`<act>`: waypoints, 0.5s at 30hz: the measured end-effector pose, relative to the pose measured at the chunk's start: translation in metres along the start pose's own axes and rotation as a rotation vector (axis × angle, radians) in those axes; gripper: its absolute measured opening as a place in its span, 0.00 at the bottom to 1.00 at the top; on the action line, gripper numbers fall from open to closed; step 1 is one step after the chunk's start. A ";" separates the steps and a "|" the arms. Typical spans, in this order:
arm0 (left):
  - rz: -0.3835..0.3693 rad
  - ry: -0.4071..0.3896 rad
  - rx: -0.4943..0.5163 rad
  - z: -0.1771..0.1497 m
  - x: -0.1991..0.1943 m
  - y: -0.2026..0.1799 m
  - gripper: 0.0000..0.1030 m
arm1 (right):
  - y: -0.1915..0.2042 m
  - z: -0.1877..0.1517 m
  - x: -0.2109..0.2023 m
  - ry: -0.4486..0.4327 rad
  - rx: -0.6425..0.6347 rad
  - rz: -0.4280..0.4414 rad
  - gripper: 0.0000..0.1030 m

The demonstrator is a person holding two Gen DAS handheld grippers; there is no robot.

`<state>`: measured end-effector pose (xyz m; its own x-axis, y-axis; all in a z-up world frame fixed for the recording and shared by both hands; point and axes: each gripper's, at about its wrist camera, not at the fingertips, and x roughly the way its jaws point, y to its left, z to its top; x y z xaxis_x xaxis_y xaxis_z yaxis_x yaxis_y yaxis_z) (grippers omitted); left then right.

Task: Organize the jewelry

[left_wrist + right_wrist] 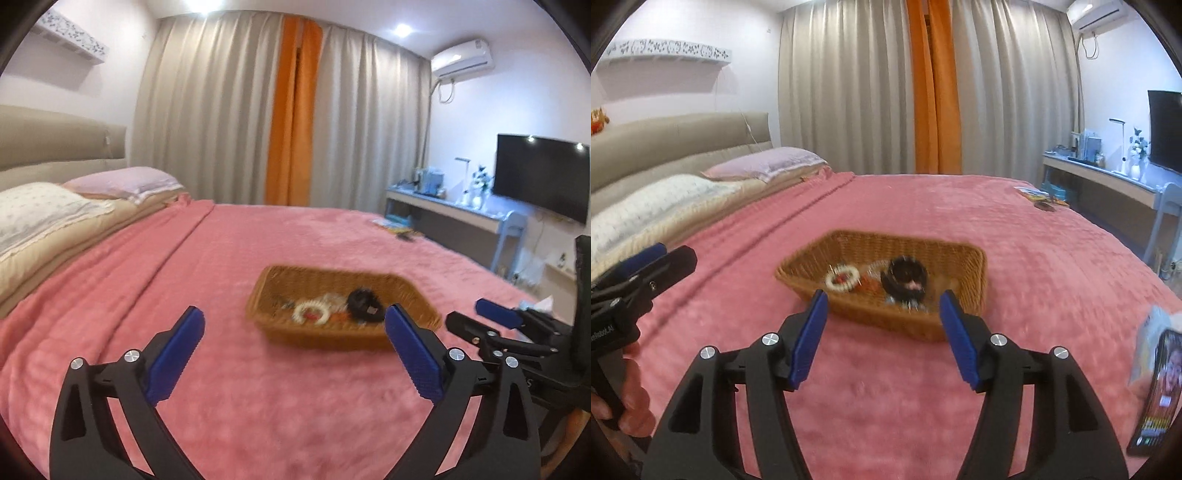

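- The bed (258, 406) under its pink blanket fills my view, with pillows (48, 214) to the left against the padded headboard.
- A woven basket (964, 291) sits on the blanket ahead of both my tongs, well clear of them.
- My left gripper (293, 328) points slightly downward over the blanket, short of the basket; its blue pads (177, 354) stand wide apart with nothing between them.
- My right gripper (882, 312) is tilted slightly downward too, aimed at the basket's near rim, jaws parted and empty, less wide than the left.
- My left hand (631, 395) grips the left tool's handle, seen at the right camera's left edge.
- A phone (1156, 395) lies on the blanket to my right, screen lit.
- Inside the basket lie a black hair tie (905, 278), a white bead bracelet (842, 280) and small blurred pieces I cannot make out.
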<state>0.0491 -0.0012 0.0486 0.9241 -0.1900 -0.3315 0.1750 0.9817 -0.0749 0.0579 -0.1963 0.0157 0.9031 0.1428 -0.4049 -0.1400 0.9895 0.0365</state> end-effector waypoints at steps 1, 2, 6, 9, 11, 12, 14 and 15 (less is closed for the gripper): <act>0.015 0.007 0.000 -0.009 0.003 0.000 0.92 | -0.001 -0.006 0.003 0.010 0.003 -0.007 0.57; 0.024 0.010 -0.004 -0.013 0.004 0.001 0.92 | -0.001 -0.011 0.006 0.019 0.009 -0.005 0.57; 0.055 0.026 -0.020 -0.032 0.018 0.007 0.92 | -0.005 -0.022 0.014 0.023 0.018 -0.023 0.57; 0.068 0.036 -0.026 -0.040 0.023 0.010 0.92 | -0.005 -0.028 0.016 0.025 0.028 -0.024 0.57; 0.069 0.033 -0.024 -0.043 0.025 0.010 0.92 | -0.006 -0.031 0.019 0.024 0.029 -0.027 0.57; 0.074 0.029 -0.016 -0.044 0.026 0.009 0.92 | -0.006 -0.031 0.019 0.024 0.028 -0.028 0.57; 0.078 0.025 0.003 -0.048 0.026 0.005 0.92 | -0.005 -0.033 0.021 0.025 0.024 -0.031 0.57; 0.081 0.026 0.014 -0.049 0.027 0.003 0.92 | -0.005 -0.034 0.020 0.023 0.024 -0.032 0.57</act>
<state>0.0575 -0.0035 -0.0068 0.9265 -0.1102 -0.3598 0.1050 0.9939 -0.0341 0.0628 -0.1994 -0.0233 0.8973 0.1110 -0.4272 -0.1015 0.9938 0.0451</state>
